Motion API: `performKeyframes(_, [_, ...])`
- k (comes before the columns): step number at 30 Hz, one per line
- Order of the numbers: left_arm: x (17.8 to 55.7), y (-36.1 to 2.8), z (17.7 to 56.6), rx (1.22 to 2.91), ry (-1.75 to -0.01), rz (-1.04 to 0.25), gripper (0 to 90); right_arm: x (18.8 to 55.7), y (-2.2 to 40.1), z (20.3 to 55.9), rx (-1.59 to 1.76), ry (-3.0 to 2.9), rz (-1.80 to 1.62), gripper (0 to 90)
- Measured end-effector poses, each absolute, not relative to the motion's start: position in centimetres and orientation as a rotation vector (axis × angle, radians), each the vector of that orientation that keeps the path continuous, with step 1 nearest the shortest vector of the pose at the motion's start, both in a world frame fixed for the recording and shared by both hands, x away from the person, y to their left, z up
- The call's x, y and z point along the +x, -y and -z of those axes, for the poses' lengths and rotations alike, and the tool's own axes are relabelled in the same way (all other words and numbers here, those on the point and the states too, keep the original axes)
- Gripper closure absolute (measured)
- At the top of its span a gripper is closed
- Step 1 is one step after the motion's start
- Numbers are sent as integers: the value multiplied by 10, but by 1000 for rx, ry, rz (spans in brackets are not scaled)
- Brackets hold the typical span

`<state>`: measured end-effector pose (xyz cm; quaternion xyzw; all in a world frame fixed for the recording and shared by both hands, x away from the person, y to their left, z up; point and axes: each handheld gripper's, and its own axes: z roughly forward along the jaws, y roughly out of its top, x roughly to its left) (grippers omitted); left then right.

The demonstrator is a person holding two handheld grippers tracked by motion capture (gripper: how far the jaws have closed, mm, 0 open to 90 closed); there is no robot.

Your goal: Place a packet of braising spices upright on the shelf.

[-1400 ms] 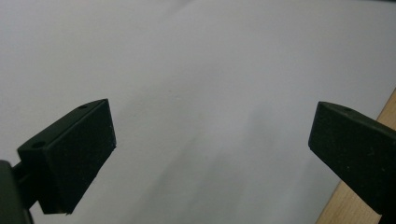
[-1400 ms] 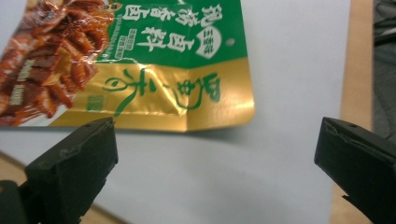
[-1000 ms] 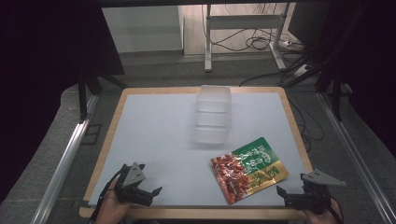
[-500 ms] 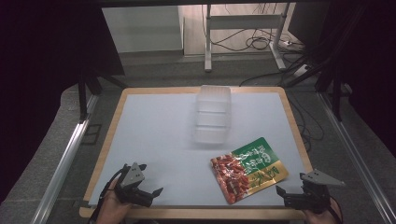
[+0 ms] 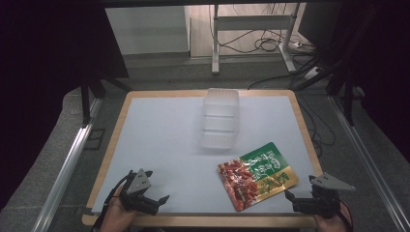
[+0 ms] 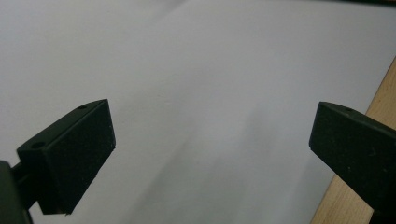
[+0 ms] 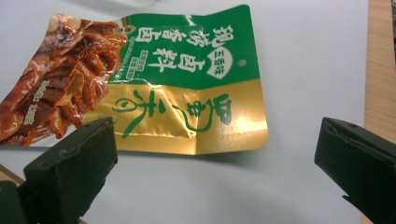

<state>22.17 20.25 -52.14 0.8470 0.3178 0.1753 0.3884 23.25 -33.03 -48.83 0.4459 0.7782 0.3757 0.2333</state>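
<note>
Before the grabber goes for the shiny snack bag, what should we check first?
1. Right gripper open: ok, its jaws stand wide apart.
2. Green, gold and red foil snack packet in front of that gripper: ok, it lies just ahead in the right gripper view.
3. Packet free to lift: ok, flat on the white table mat, nothing on top.
4. Clear plastic container out of the way: ok, it stands apart, farther back.
5. Left gripper out of the way: ok, open, over bare mat by the wooden edge.
6. Packet sealed: cannot tell.
</note>
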Motion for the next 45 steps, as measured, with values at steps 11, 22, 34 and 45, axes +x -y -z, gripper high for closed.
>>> performKeyframes(11, [222,-202,522,2159,-798,-448,3,242,327,490,1201,-2152,-1034,0])
performKeyframes(22, [222,-201,522,2171,-790,-449,2,254,324,492,1179,-2167,-1058,0])
performKeyframes(34, [222,-199,523,2183,-781,-453,2,270,319,492,1185,-2188,-1041,2])
performKeyframes(45, [222,-197,524,2194,-775,-451,2,290,314,498,1187,-2207,-1024,5])
